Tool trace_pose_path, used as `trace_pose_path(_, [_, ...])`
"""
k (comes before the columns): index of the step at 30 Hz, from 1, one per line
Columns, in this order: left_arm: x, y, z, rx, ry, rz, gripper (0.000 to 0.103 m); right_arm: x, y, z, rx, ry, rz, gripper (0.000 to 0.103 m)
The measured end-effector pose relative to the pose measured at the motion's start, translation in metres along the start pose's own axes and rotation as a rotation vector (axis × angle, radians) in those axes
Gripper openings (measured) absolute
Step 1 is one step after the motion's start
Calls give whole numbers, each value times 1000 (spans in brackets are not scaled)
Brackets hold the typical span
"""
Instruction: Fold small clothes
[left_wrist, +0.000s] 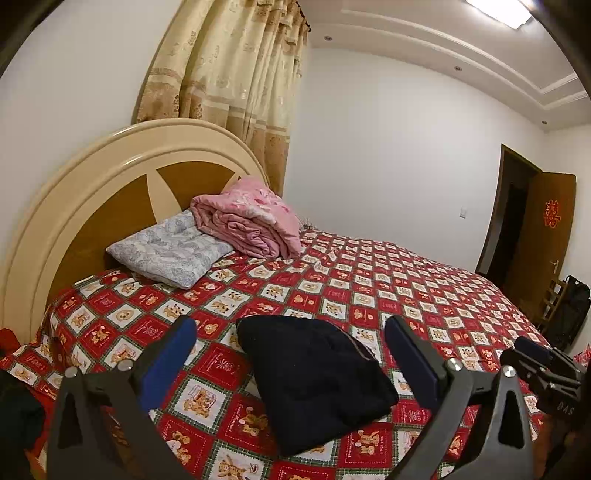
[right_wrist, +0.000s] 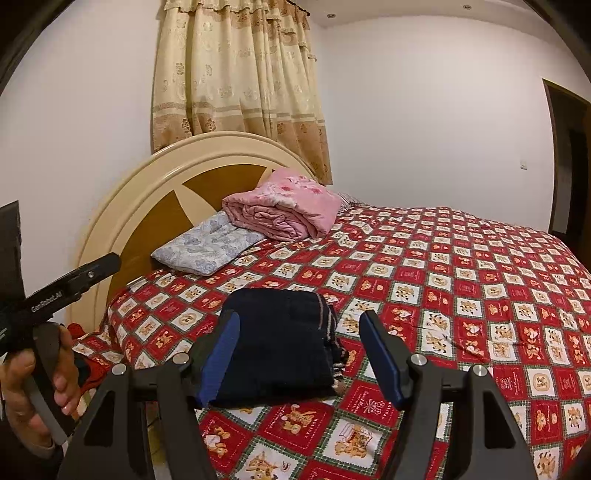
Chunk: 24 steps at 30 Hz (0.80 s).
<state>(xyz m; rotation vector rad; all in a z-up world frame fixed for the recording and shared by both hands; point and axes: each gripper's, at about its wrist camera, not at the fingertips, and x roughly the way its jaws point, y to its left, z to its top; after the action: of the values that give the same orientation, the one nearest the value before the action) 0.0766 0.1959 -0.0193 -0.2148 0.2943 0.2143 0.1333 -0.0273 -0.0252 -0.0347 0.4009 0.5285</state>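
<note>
dark navy fabric, folded into a chunky bundle, that's the small garment (left_wrist: 314, 380) sitting on the bed near its front edge, on top of a red checked bedspread (left_wrist: 424, 295) covered in little teddy bear squares. the left gripper (left_wrist: 291, 354) hangs above it with its blue-padded fingers (left_wrist: 168, 360) spread wide, nothing between them, the bundle just showing through the gap. same deal on the other side: the right gripper (right_wrist: 299, 350) has its fingers (right_wrist: 380, 354) spread apart and holds nothing, garment (right_wrist: 280, 347) lying beyond them with a striped edge on its right side. in the right wrist view you can see the person's left hand (right_wrist: 33, 387) wrapped round the handle of the other gripper. further back near the cream and brown headboard (left_wrist: 110, 184) there's a pale blue pillow (left_wrist: 170, 251) with a pink folded quilt (left_wrist: 251, 218) resting partly on it. beige curtain (left_wrist: 236, 74) behind.
</note>
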Motion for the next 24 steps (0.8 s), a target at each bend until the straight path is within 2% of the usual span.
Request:
trace_pose_path(14, [1,-9,-1,28,13,4,103,0,1,-3,1,1,17,68])
trace_pose_path(17, [2,-10,1,34,20,-23,103,-1,3,-3,-6,-6,18,68])
trace_pose_path(20, [-1,-13,2,51,5,2,103,-2,6,-3,-14,-12,17,68])
trace_pose_path(24, [-1,-17,3,68,4,-6,103,-1,9,-4,-23,-10,19,68])
